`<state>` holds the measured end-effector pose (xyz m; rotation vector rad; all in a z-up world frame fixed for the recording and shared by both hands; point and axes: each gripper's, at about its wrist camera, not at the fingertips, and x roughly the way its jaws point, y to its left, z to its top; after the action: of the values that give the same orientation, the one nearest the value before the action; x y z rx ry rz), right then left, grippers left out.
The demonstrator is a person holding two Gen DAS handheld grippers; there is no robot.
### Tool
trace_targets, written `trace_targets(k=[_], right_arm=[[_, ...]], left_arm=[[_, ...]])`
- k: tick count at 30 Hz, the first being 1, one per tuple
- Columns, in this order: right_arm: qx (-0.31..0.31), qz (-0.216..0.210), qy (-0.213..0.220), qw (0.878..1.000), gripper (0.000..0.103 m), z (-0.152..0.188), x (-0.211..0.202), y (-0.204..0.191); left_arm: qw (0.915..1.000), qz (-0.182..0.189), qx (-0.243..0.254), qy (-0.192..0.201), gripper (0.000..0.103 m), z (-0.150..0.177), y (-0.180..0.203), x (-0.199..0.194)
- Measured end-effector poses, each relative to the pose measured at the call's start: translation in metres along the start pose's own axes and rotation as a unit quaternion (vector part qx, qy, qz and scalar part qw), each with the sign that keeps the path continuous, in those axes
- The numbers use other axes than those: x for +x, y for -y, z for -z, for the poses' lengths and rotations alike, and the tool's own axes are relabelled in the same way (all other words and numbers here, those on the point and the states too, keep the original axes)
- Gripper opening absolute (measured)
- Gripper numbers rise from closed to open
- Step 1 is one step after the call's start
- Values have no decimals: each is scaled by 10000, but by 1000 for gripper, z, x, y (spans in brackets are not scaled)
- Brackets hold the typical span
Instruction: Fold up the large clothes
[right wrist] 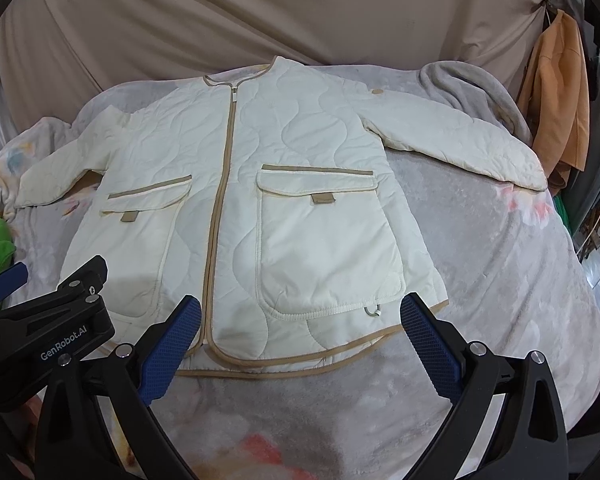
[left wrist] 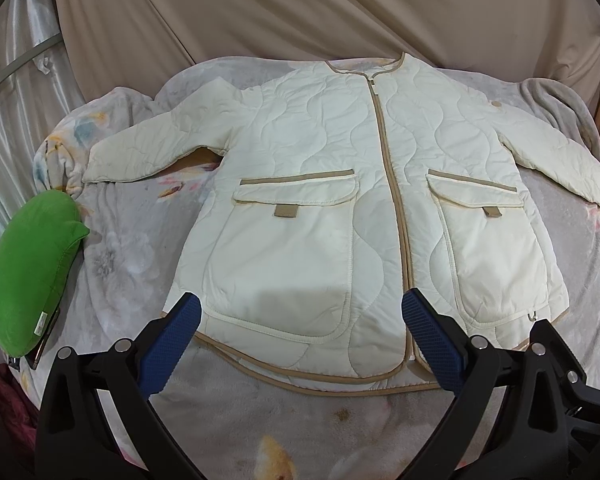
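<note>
A cream quilted jacket [left wrist: 332, 184] with tan trim lies flat and face up on the bed, zipped, both sleeves spread out; it also shows in the right wrist view [right wrist: 260, 200]. My left gripper [left wrist: 300, 312] is open and empty, hovering above the jacket's hem over the left pocket. My right gripper [right wrist: 300, 312] is open and empty above the hem by the right pocket. The left gripper's body [right wrist: 40, 328] shows at the lower left of the right wrist view.
The bed has a grey floral blanket [left wrist: 132, 264]. A green cushion [left wrist: 28, 264] lies at the bed's left edge. A grey throw [right wrist: 468, 88] is bunched at the far right. An orange garment [right wrist: 556, 92] hangs beyond it. A beige curtain [left wrist: 300, 12] hangs behind.
</note>
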<state>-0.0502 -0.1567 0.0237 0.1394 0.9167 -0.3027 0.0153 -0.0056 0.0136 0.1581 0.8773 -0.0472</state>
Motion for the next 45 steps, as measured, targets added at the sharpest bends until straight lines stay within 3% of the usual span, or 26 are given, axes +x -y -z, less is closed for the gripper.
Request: trace_targets(k=[29, 33, 38, 42, 45], right_arm=[[-34, -4, -11, 10000, 98, 0, 4, 0], [57, -36, 91, 9999, 98, -3, 11, 16], [710, 444, 408, 9957, 98, -20, 20, 98], [1725, 385, 839, 9807, 98, -42, 39, 198], [2433, 383, 1015, 9639, 98, -68, 79, 279]], left_arm=[[9999, 66, 41, -116, 98, 5, -2, 12], [9996, 119, -130, -236, 98, -2, -17, 25], [9985, 255, -428, -210, 98, -18, -51, 50], [9982, -153, -584, -30, 98, -40, -68, 66], [9968, -385, -694, 85, 98, -57, -69, 73]])
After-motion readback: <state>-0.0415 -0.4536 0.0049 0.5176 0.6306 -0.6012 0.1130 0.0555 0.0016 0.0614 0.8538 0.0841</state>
